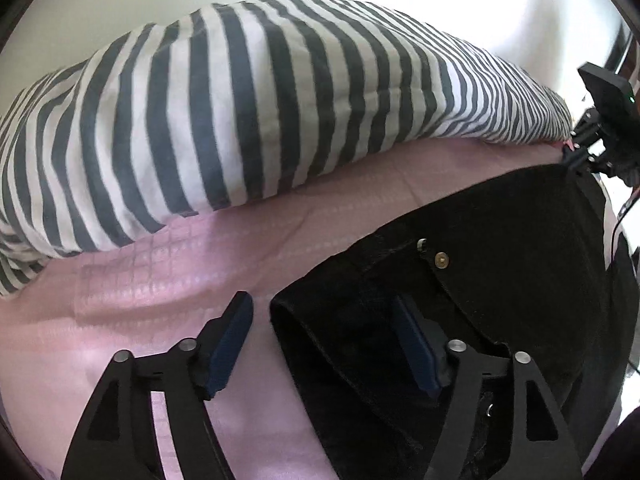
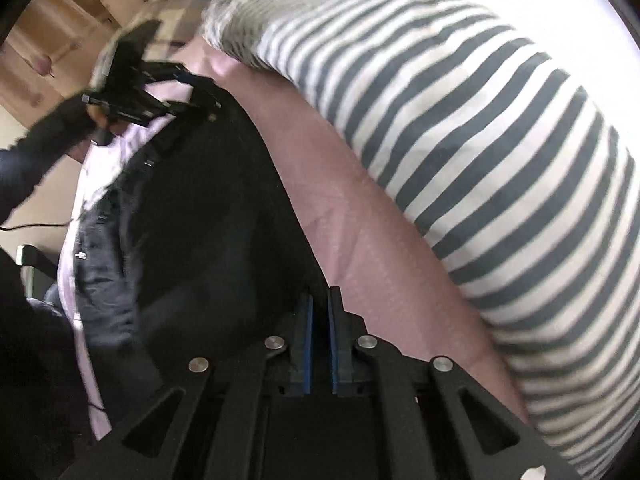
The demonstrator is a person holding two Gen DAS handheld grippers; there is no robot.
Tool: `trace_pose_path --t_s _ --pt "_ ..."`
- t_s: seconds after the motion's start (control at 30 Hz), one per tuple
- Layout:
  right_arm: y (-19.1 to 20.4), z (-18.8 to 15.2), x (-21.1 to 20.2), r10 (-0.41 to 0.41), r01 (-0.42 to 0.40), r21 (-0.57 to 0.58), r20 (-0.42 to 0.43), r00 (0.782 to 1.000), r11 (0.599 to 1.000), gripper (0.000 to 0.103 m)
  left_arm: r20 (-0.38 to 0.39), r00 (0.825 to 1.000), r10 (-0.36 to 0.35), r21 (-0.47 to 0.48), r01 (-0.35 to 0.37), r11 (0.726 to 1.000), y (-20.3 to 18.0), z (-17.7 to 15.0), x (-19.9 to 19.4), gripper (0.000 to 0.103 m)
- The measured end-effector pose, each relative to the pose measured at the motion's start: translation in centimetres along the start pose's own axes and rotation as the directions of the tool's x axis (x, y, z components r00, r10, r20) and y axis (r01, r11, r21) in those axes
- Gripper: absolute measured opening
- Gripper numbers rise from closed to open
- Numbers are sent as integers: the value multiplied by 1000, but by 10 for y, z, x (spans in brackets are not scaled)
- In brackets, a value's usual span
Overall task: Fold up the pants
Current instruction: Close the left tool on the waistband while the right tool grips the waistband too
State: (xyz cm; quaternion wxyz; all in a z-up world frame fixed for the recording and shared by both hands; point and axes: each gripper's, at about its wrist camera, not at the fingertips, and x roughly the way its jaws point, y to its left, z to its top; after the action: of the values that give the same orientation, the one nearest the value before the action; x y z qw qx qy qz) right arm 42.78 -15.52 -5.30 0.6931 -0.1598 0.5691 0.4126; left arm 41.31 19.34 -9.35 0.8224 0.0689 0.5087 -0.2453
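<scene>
Black pants lie on a pink bed sheet, with a brass button showing at the waist. My left gripper is open and straddles the pants' near corner: one finger is over the sheet, the other over the fabric, and the pads are not pressing. In the right wrist view it sits at the pants' far end, held by a black-sleeved hand. My right gripper is shut, its blue pads nearly together on the pants' edge. From the left wrist view it pinches the pants' far corner.
A big grey-and-white striped pillow lies along the sheet just beyond the pants. A white wall rises behind it. Wooden furniture stands past the bed's edge, and a thin cable hangs there.
</scene>
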Motion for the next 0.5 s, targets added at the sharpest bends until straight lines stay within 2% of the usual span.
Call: trace_pose_path --t_s 0.1,0.13,0.17,0.2,0.23,0.27,0.33,0.4,0.43,0.5 --pt "-1 0 -1 -3 2 -11 -13 1000 1000 6 3 998 -55 -11 55 998 4 -1 -4 74" --pt "1 2 3 -9 9 -17 -17 1000 1000 6 -2 997 -82 8 82 997 -2 -1 -1 74" --pt "2 2 5 -14 13 -21 -20 1000 1000 6 -5 997 -74 36 74 997 -8 -1 0 74" --pt "-1 2 4 -15 15 -24 -26 1000 1000 6 -3 998 -63 58 63 996 -12 -2 -1 70" --pt "-1 3 6 -22 21 -31 -35 999 999 6 9 998 -55 79 54 995 -14 -4 -3 57" --pt "1 2 9 -27 25 -37 -44 999 999 6 17 998 -60 72 59 996 -11 -6 -6 53" --pt "4 3 16 -25 20 -60 -84 996 998 10 43 995 -87 31 86 996 -4 -9 -15 34" --pt "2 4 22 -31 21 -84 -120 992 996 12 72 994 -87 18 86 996 2 -13 -28 25" --pt "0 5 25 -38 26 -91 -135 990 996 16 82 994 -78 24 76 997 4 -15 -34 25" --pt "-8 9 29 -72 58 -100 -139 988 993 19 98 994 -50 44 46 998 0 -18 -38 24"
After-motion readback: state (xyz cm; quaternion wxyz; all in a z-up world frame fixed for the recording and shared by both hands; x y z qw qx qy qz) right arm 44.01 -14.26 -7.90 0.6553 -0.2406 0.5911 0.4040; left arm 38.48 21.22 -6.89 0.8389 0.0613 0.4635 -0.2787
